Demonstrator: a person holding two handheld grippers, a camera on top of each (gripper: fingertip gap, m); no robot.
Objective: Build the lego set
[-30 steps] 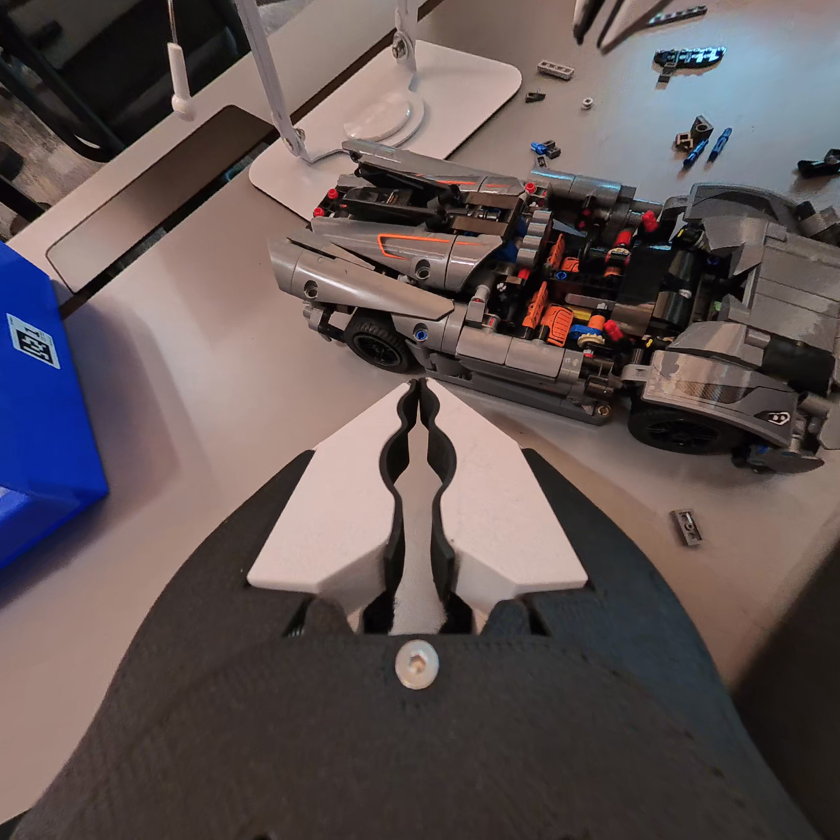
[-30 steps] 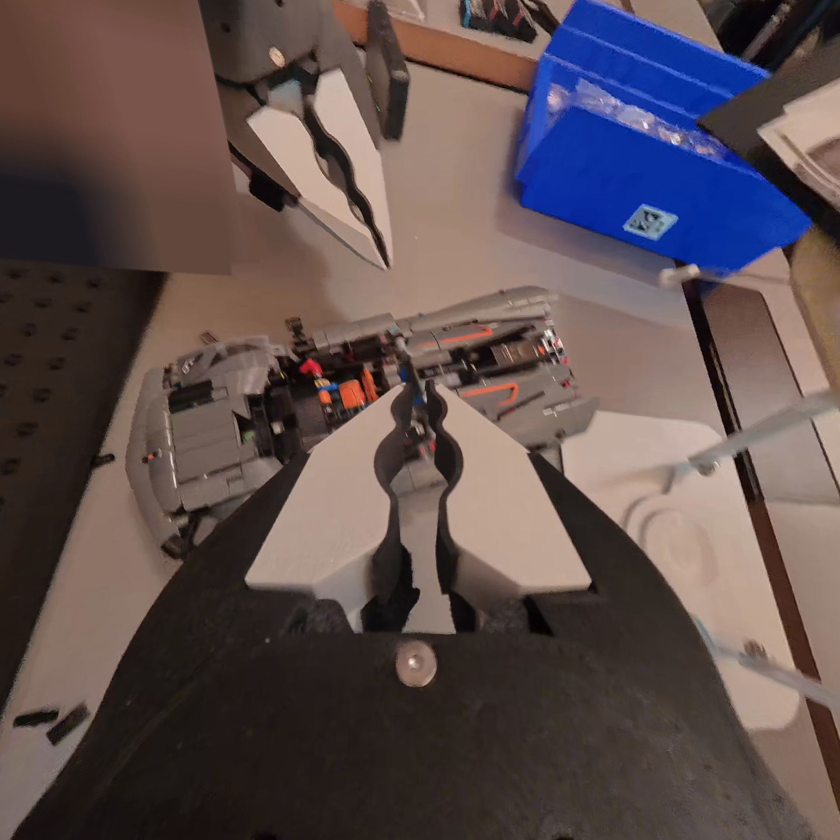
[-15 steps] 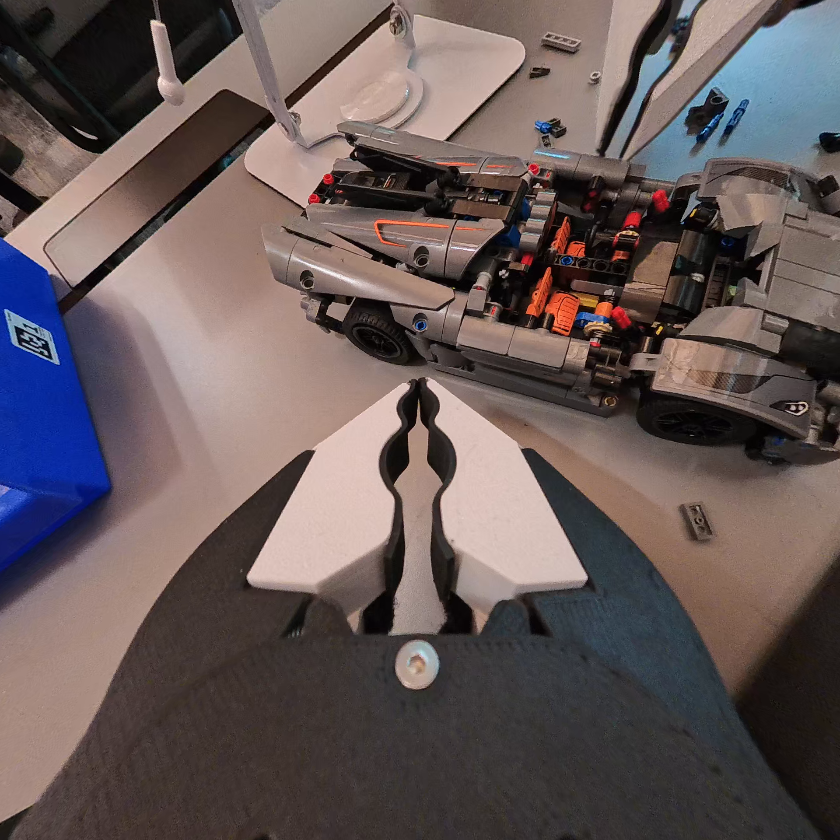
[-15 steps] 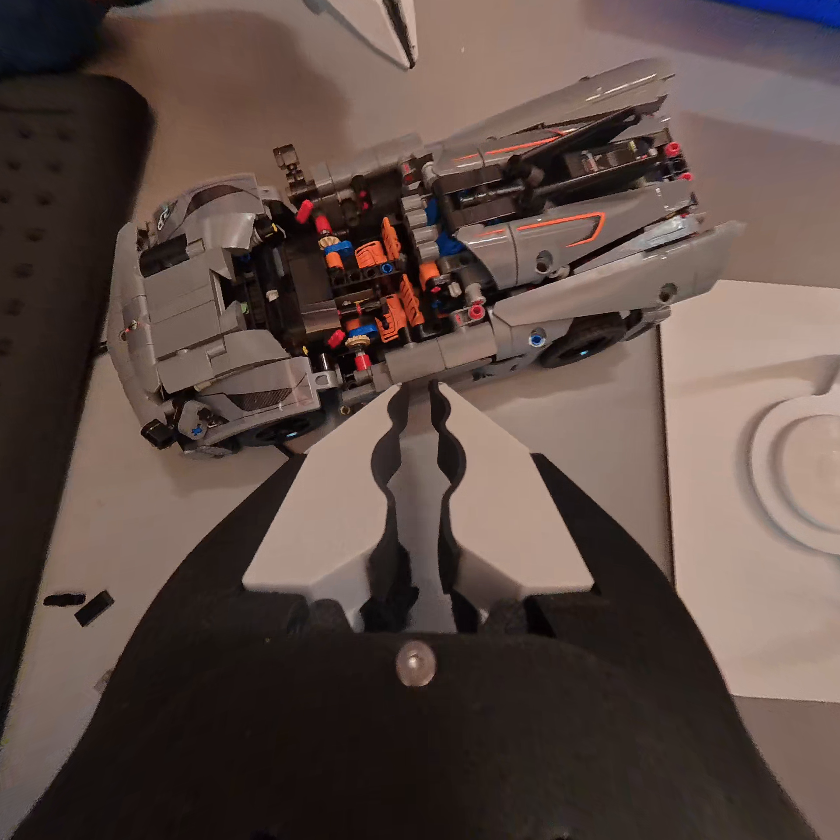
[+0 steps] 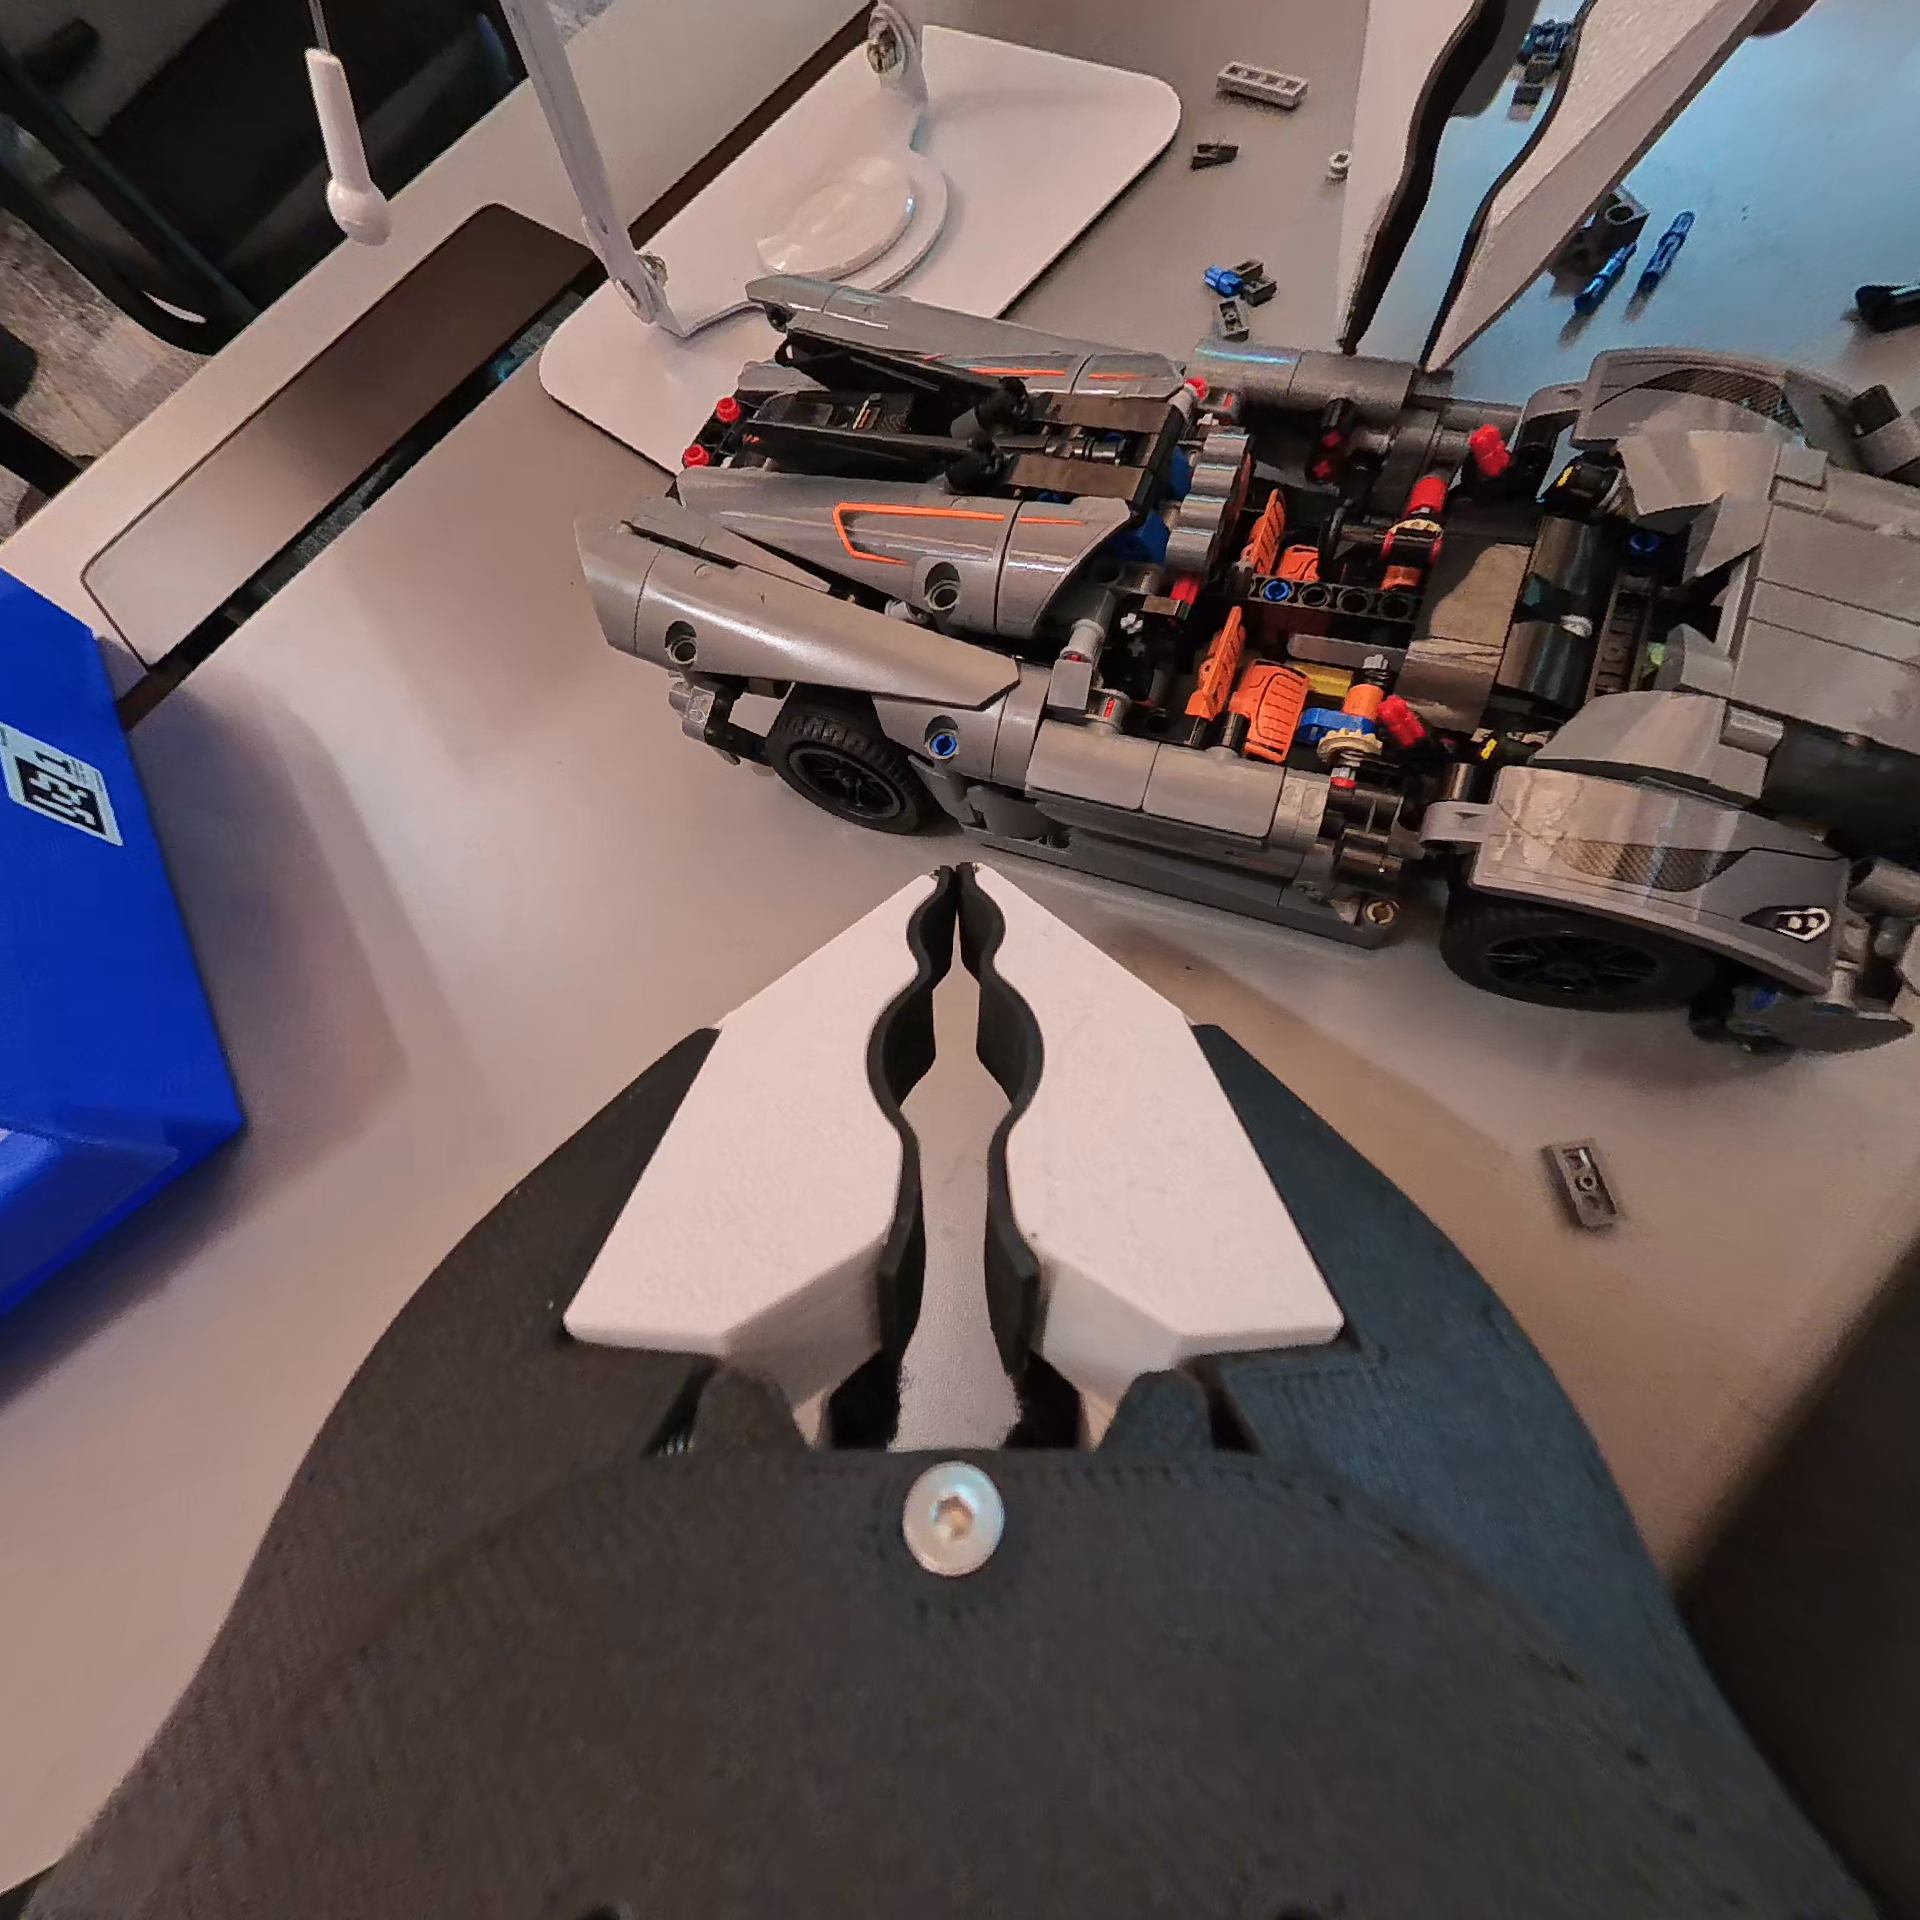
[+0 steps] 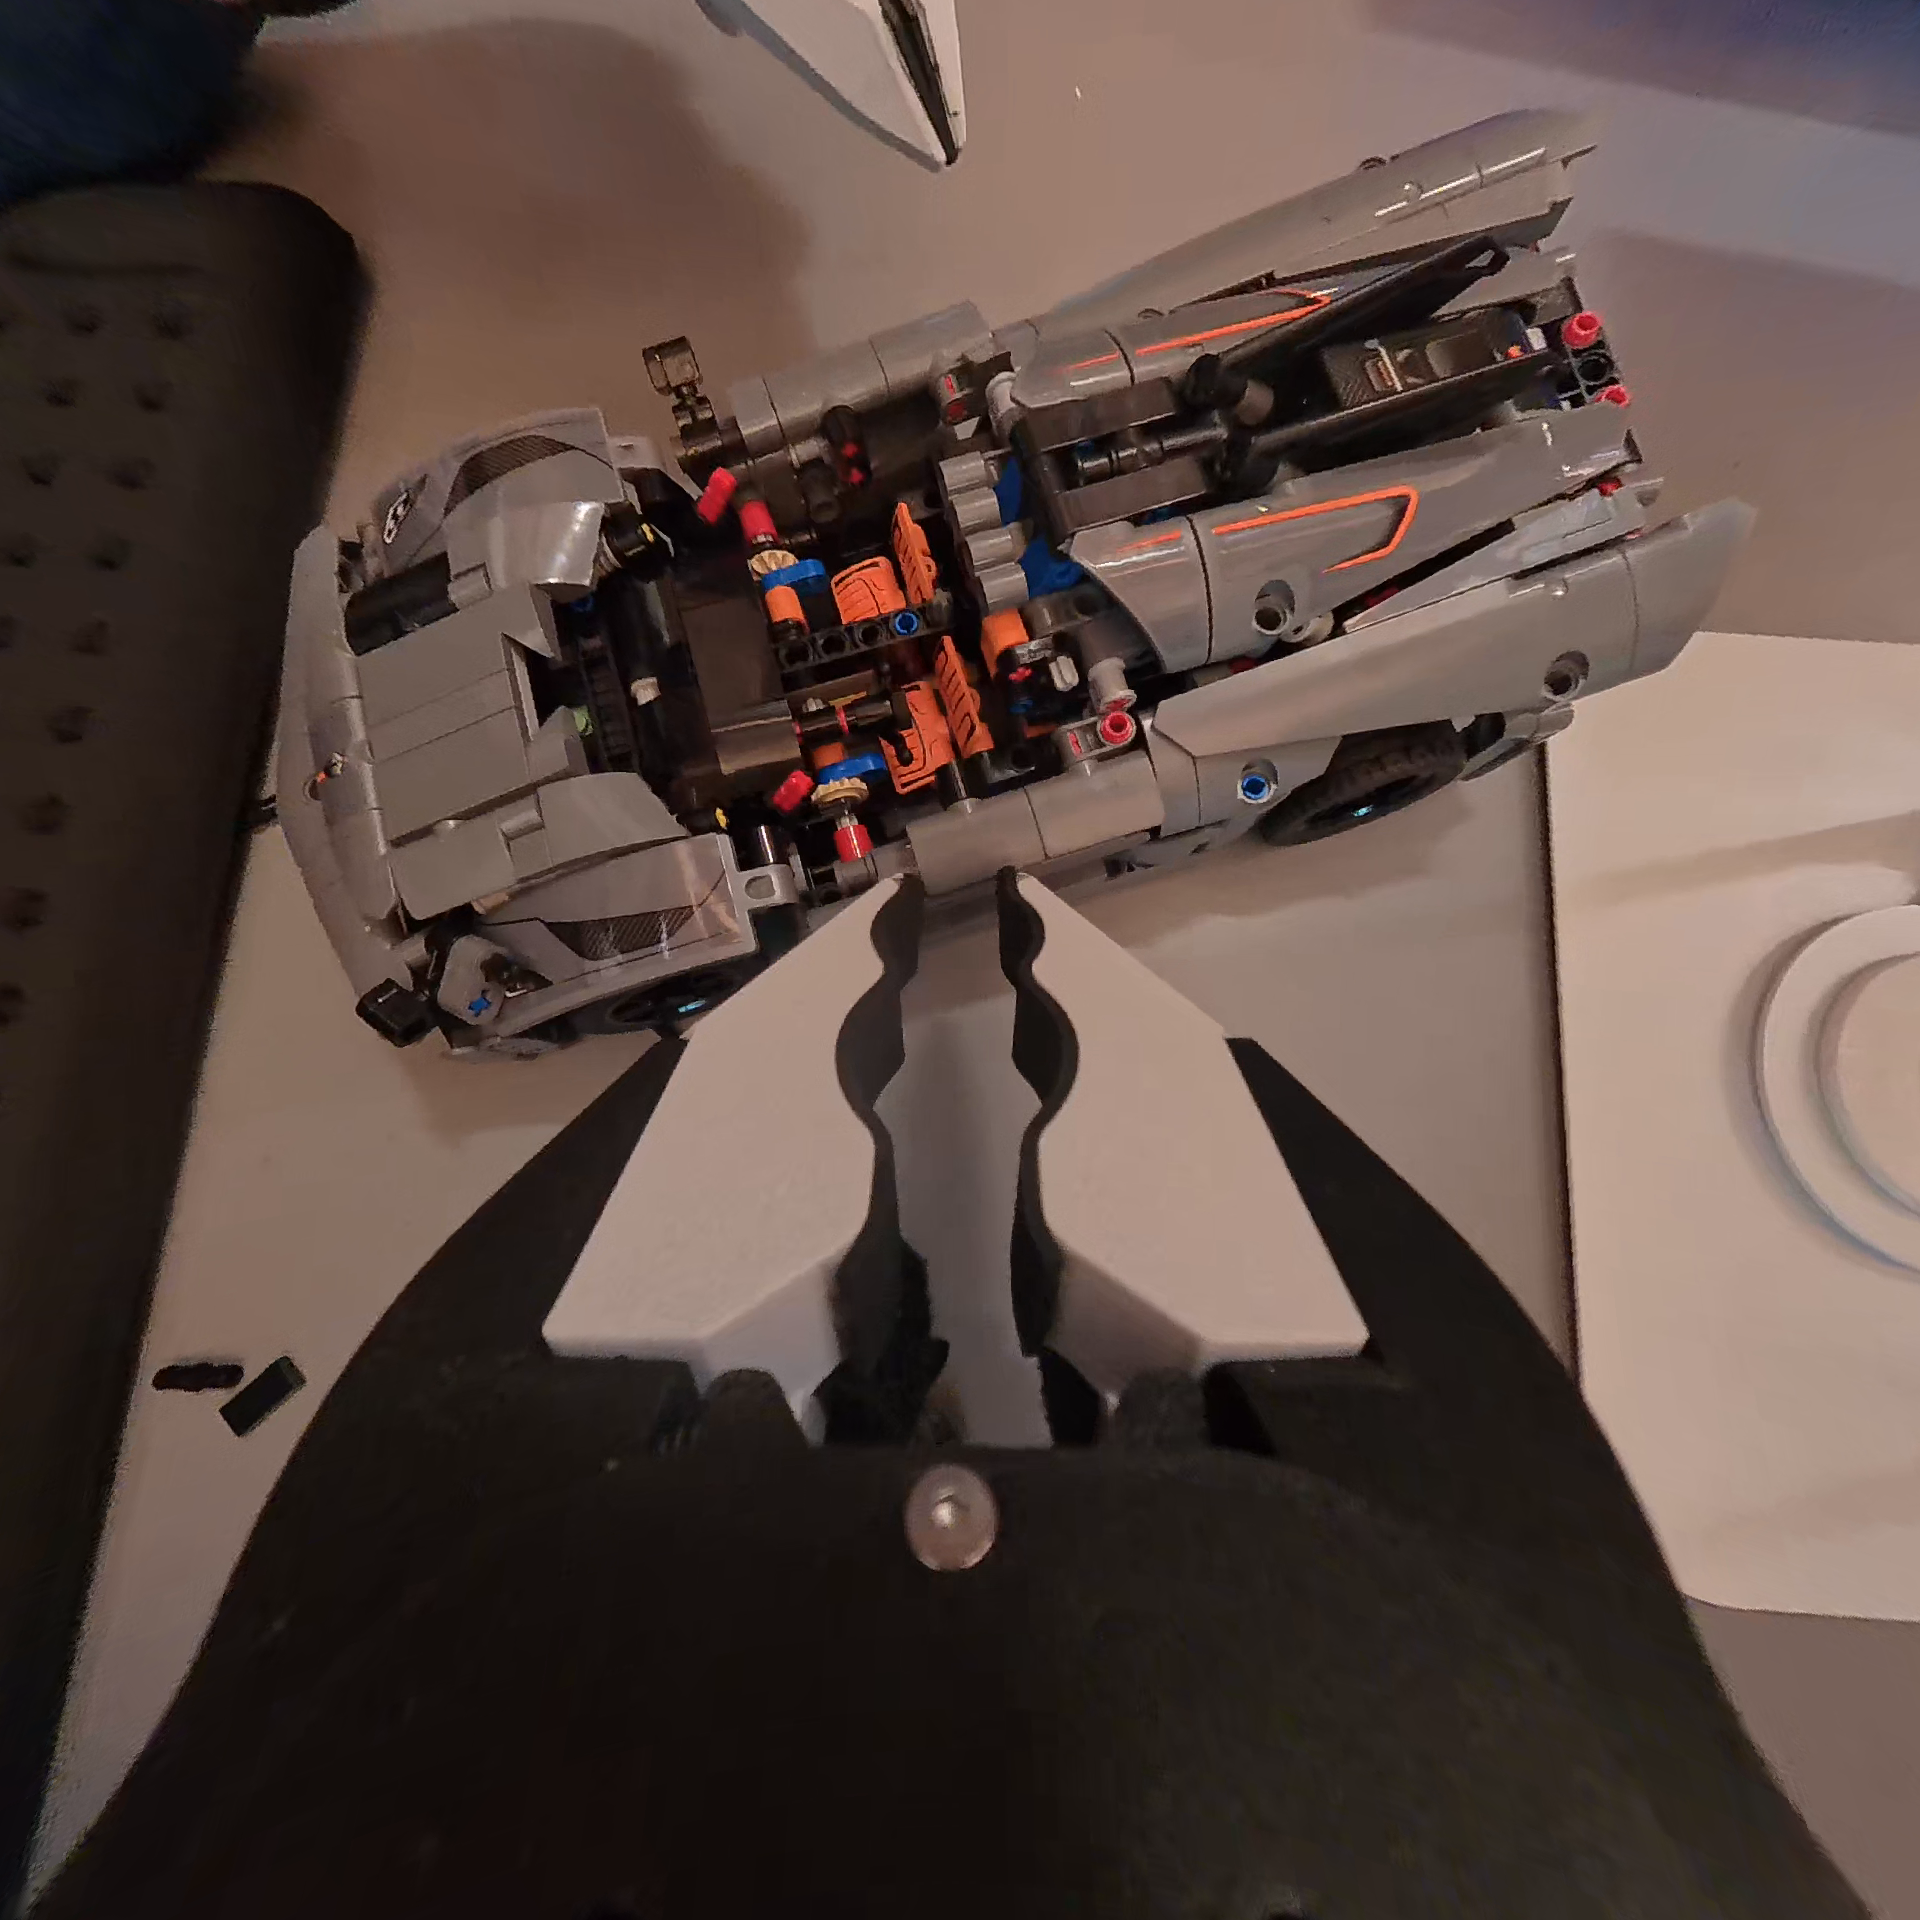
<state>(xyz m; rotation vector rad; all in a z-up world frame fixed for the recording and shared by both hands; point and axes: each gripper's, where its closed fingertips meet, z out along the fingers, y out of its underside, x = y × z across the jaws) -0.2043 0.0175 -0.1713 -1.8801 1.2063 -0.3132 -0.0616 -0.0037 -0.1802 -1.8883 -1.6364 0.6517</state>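
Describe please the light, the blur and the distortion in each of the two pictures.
Left wrist view: bright and sharp; the grey car is crisp, glare lies on the white stand base, the blue box throws a soft shadow, and the wide lens bends the table edges. Right wrist view: dimmer and warmer, slightly soft; the black pieces smear, and the car looks bowed.

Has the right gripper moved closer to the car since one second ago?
Yes. The right gripper has come down to the car's side sill, jaws slightly open.
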